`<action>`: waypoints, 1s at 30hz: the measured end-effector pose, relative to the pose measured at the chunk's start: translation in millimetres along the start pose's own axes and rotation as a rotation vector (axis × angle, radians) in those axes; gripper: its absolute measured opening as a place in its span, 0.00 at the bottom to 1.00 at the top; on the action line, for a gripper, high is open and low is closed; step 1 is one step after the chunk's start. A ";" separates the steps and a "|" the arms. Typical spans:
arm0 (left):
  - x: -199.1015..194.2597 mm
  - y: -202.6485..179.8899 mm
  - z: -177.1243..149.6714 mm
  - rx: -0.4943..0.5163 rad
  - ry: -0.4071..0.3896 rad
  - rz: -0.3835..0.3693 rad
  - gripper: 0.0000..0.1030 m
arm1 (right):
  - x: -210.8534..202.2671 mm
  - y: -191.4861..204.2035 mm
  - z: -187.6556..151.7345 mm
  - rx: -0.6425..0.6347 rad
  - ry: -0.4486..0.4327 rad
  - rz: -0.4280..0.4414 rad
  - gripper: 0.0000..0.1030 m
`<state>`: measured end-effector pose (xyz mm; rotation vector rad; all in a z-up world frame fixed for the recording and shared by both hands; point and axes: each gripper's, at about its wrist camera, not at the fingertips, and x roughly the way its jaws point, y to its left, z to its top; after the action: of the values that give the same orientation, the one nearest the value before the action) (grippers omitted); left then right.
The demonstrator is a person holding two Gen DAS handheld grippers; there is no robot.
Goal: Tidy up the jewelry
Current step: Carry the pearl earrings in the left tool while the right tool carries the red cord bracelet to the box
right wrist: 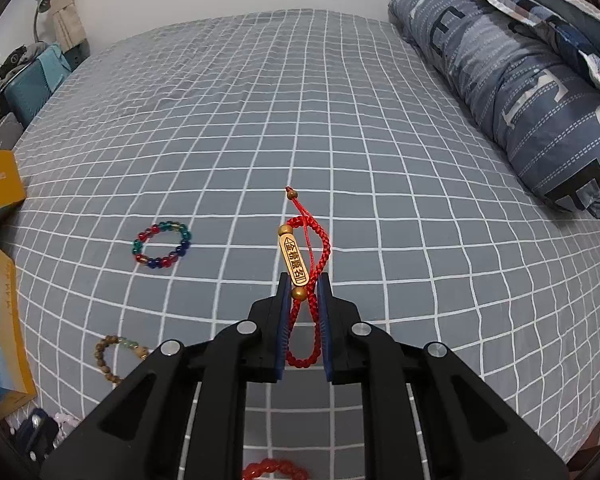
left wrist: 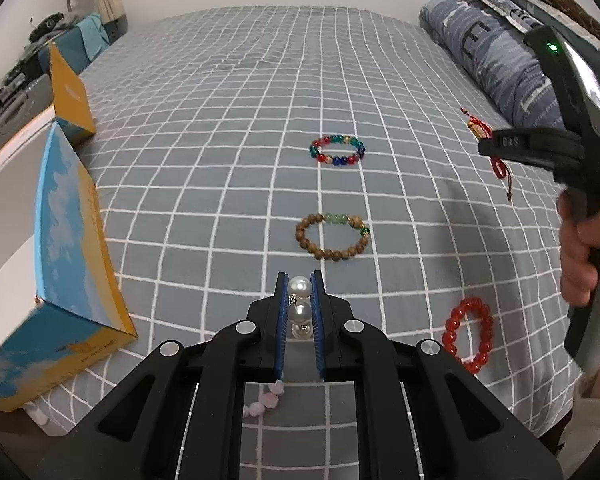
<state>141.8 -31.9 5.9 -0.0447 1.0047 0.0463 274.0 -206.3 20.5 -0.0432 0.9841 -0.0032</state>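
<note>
Above the checked bedsheet (left wrist: 220, 120), jaws pinch pearl earrings (left wrist: 299, 300) and red cord bracelet (right wrist: 308, 280).

The bed (left wrist: 228, 92) wears matt woven cloth, grey with white grid lines. The pearl earring (left wrist: 299, 300) is glossy and smooth on a shiny metal post. The red cord bracelet (right wrist: 308, 280) is braided thread with a matt golden engraved tag. The multicoloured bead bracelet (left wrist: 337, 150) looks glassy, the brown bead bracelet (left wrist: 332, 236) like matt wood, the red bead bracelet (left wrist: 469, 334) polished. The box (left wrist: 72, 280) is smooth printed card.
</note>
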 end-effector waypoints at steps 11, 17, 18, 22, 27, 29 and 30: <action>-18.3 19.9 25.2 -0.021 -0.032 0.044 0.10 | -27.9 25.2 -5.6 -0.024 -0.030 0.028 0.12; -34.0 36.6 43.0 -0.052 -0.050 0.071 0.10 | -40.0 37.5 -12.7 -0.027 -0.035 0.057 0.12; -36.7 39.3 45.2 -0.058 -0.052 0.077 0.10 | -43.3 40.5 -14.4 -0.029 -0.037 0.063 0.12; -46.2 49.9 51.4 -0.077 -0.058 0.088 0.10 | -56.1 51.8 -20.6 -0.038 -0.047 0.090 0.12; -60.3 70.8 52.5 -0.107 -0.066 0.114 0.10 | -73.8 72.5 -24.5 -0.070 -0.072 0.107 0.12; -67.3 82.5 51.4 -0.122 -0.071 0.132 0.10 | -80.7 83.9 -24.9 -0.087 -0.080 0.119 0.12; -69.9 87.1 50.3 -0.127 -0.073 0.137 0.10 | -82.8 87.5 -25.1 -0.093 -0.083 0.125 0.12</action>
<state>141.6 56.7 90.5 -0.0891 0.9296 0.2356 205.8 -117.9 72.2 -0.0668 0.9022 0.1576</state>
